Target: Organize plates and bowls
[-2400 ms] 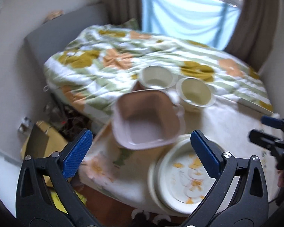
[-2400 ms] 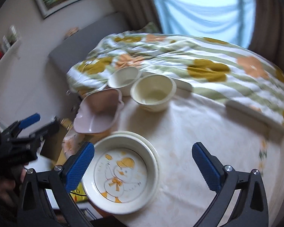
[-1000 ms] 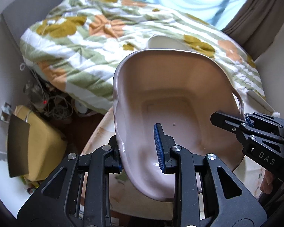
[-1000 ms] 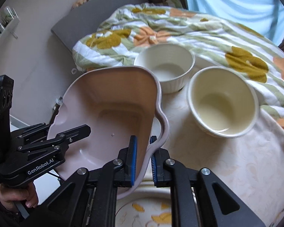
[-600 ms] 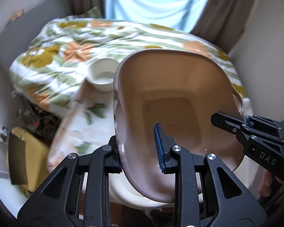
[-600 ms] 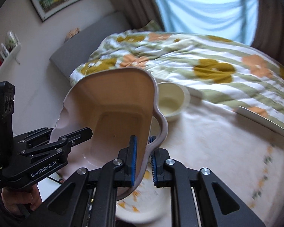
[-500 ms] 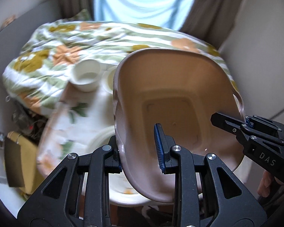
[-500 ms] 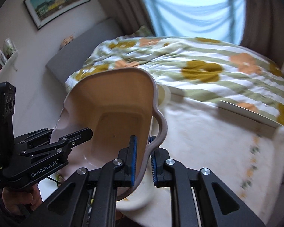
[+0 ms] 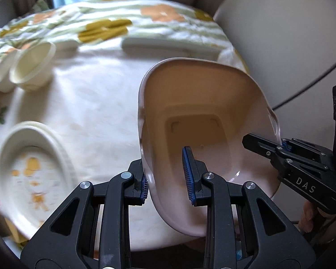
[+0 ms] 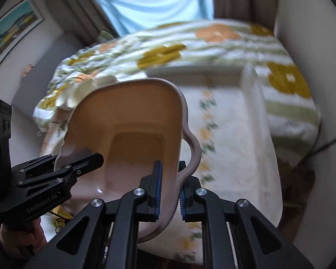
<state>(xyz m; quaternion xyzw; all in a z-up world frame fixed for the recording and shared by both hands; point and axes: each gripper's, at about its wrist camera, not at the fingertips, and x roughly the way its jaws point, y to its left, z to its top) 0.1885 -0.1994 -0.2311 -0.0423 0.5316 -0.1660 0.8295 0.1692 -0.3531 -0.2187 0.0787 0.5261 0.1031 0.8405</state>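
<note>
Change: pink baking dish (image 9: 203, 121), a second ago low beside the two cream bowls (image 9: 29, 67) at the far left, had been carried rightward across the table (image 9: 96, 103).
Meaning: likely heading for a clear spot; stacking not yet begun.
Grip: left gripper (image 9: 166, 174) and right gripper (image 10: 169, 189) each clamped a rim.
Surfaces: glossy, squarish, wavy-handled dish; round duck-print plate (image 9: 31, 168), near left.

One pale pink, square, lobed-rim ceramic dish (image 9: 203, 112); two small round cream bowls (image 9: 31, 67) side by side; one round cream plate with orange print (image 9: 33, 163); two black grippers with blue pads, the left gripper (image 9: 166, 174) and the right gripper (image 10: 169, 190).
</note>
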